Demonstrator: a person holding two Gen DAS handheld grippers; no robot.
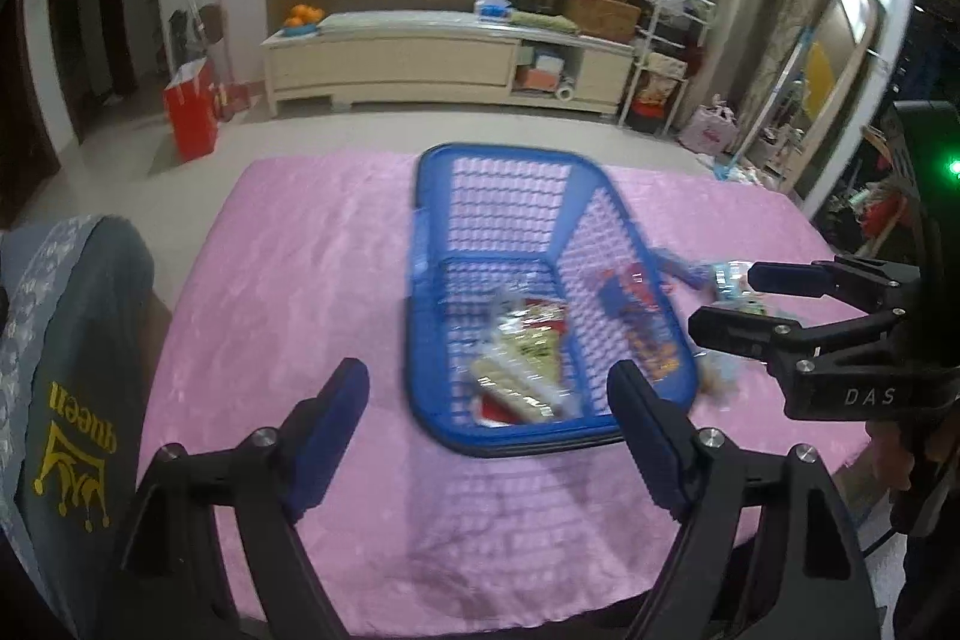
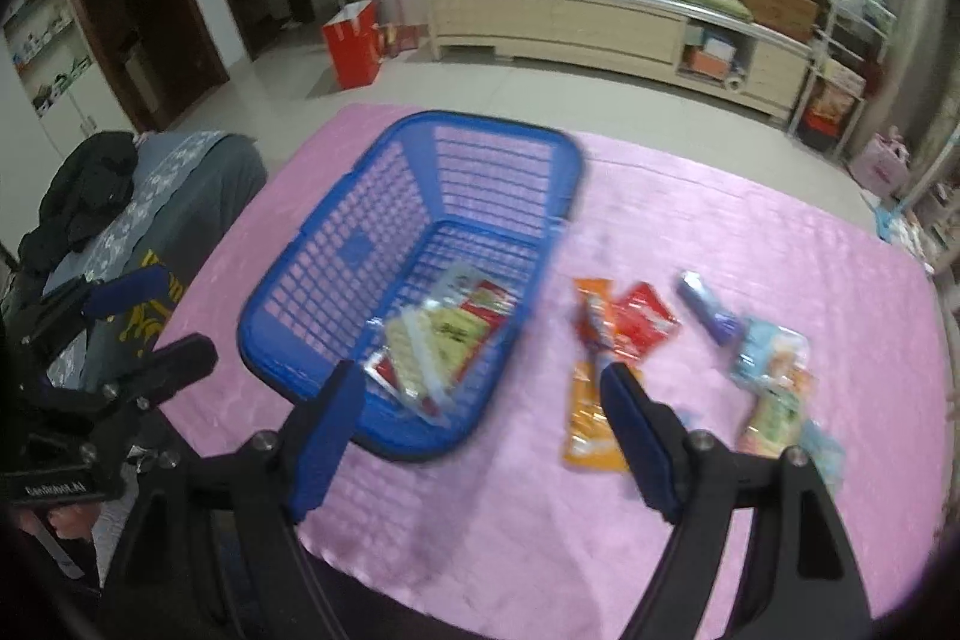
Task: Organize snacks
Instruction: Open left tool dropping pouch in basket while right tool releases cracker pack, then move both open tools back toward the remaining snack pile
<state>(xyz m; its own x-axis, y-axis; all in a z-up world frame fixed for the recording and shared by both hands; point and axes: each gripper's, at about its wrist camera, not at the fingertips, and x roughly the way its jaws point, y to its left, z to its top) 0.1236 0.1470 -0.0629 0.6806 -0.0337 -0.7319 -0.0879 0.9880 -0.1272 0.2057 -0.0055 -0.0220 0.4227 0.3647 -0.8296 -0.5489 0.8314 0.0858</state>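
A blue plastic basket [image 1: 432, 280] [image 2: 312, 274] stands on the pink table and holds a few snack packets [image 1: 522, 364] [image 2: 441, 346]. Loose snacks lie to its right: an orange packet [image 2: 591, 418], a red packet [image 2: 645, 319], a purple bar [image 2: 708, 310] and pale blue and green packets [image 2: 774, 376]. My left gripper [image 1: 489, 436] is open and empty, just in front of the basket. My right gripper [image 2: 483, 430] is open and empty, above the basket's near right corner; in the left wrist view it [image 1: 723, 301] shows at the right.
The table [image 1: 288, 280] has a pink cloth. A chair draped with grey clothing [image 1: 78, 370] [image 2: 162, 196] stands at the table's left edge. Beyond the table are bare floor, a red bag [image 1: 191, 106] and a low cream cabinet [image 1: 420, 64].
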